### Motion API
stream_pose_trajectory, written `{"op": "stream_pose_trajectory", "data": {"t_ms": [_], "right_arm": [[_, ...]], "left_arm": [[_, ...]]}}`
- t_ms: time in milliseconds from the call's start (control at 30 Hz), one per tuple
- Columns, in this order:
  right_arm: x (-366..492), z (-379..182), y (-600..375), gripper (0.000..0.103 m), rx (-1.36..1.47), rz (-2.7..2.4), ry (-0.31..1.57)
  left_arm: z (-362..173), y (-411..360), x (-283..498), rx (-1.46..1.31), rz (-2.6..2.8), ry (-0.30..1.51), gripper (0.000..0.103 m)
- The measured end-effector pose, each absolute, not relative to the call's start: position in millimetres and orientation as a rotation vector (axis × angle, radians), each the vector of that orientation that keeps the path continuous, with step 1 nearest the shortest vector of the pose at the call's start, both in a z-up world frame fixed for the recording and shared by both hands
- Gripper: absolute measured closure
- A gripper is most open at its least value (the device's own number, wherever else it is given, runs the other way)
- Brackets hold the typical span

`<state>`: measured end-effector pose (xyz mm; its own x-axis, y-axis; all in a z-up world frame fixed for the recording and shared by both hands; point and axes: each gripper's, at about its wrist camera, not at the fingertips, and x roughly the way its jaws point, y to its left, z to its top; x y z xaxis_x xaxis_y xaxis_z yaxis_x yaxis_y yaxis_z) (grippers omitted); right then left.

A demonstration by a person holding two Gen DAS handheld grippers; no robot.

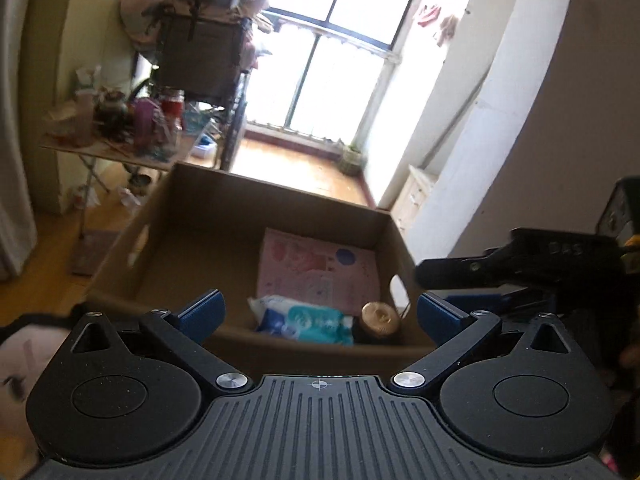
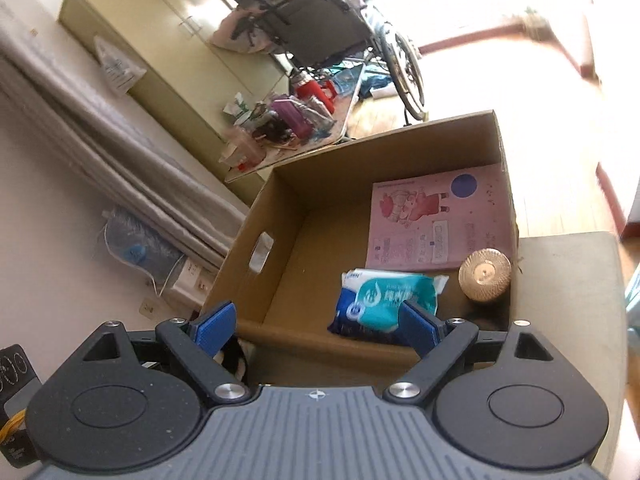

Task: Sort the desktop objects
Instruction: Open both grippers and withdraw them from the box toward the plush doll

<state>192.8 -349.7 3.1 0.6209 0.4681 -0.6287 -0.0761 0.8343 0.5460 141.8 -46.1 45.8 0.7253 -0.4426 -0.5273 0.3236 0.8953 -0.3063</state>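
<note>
An open cardboard box (image 1: 192, 216) (image 2: 280, 220) stands in front of both grippers. Inside lie a pink booklet (image 1: 316, 272) (image 2: 436, 220), a teal and blue tissue pack (image 1: 304, 320) (image 2: 384, 296) and a round gold-topped jar (image 1: 380, 316) (image 2: 485, 275). My left gripper (image 1: 319, 314) is open and empty, above the box's near wall. My right gripper (image 2: 316, 330) is open and empty, above the near wall, its right finger (image 2: 420, 328) in front of the tissue pack. The right gripper's black body (image 1: 520, 264) shows at the right of the left wrist view.
A cluttered folding table (image 1: 120, 148) (image 2: 288, 136) and a wheelchair (image 1: 200, 40) (image 2: 340, 32) piled with clothes stand behind the box. A bright window (image 1: 340, 60) is beyond. A pale cushioned surface (image 2: 568, 280) lies right of the box. A wall socket strip (image 2: 192, 280) sits at left.
</note>
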Motion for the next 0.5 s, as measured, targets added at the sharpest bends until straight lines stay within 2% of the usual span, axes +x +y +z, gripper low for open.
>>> {"op": "stream_pose_trajectory", "data": {"t_ms": [367, 500], "right_arm": [[144.6, 37.0, -300.9, 0.0, 0.357, 0.398, 0.755], [139.5, 44.6, -272.0, 0.0, 0.316, 0.434, 0.725]], "left_arm": [[61.4, 14.1, 84.3, -0.153, -0.205, 0.594, 0.0], [80.0, 51.9, 64.5, -0.101, -0.13, 0.546, 0.0]]}}
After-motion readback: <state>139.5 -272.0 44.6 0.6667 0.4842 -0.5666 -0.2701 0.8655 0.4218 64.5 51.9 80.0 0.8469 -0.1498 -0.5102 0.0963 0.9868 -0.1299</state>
